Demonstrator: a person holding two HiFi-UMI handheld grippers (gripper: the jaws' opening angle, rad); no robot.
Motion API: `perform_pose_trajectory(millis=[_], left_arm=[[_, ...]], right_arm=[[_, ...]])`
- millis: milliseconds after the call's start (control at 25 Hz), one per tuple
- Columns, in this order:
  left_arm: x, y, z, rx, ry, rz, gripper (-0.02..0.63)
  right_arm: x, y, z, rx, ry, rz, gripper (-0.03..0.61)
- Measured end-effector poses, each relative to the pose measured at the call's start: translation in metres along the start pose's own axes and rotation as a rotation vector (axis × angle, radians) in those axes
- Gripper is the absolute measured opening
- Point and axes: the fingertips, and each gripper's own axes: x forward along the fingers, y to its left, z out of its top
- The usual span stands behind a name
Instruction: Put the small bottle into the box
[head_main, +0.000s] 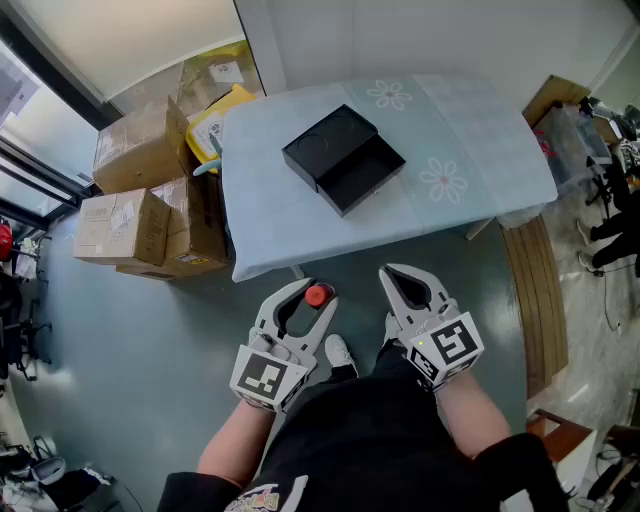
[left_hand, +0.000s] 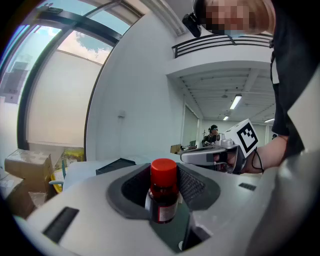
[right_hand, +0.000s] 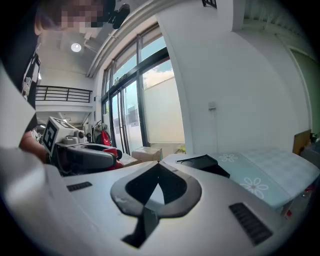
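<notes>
The left tool (head_main: 313, 291) grips the red-capped small bottle (left_hand: 163, 192) upright between its jaws, short of the worktop (head_main: 470, 150). The black box (head_main: 345, 158) lies open on the worktop, ahead of both tools. The right tool (head_main: 397, 279), just beside the left, is closed and empty.

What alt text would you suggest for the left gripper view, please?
The left gripper holds a small dark glass bottle with a red cap upright between its jaws. Beyond it, a black box lies on a pale table, and the right gripper reaches in from the right.
</notes>
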Motion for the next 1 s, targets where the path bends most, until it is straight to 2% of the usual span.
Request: perform_pose_trajectory(millis=[680,1000], left_arm=[[0.002,-0.012,0.010,0.019,-0.014,-0.009,0.158],[0.015,-0.011,0.014,0.023,-0.017,0.001,0.158]], right_arm=[[-0.011,0.003,0.011,-0.027,-0.026,0.032,0.009],[-0.008,-0.015,0.019,-0.046,-0.029,0.036,0.009]])
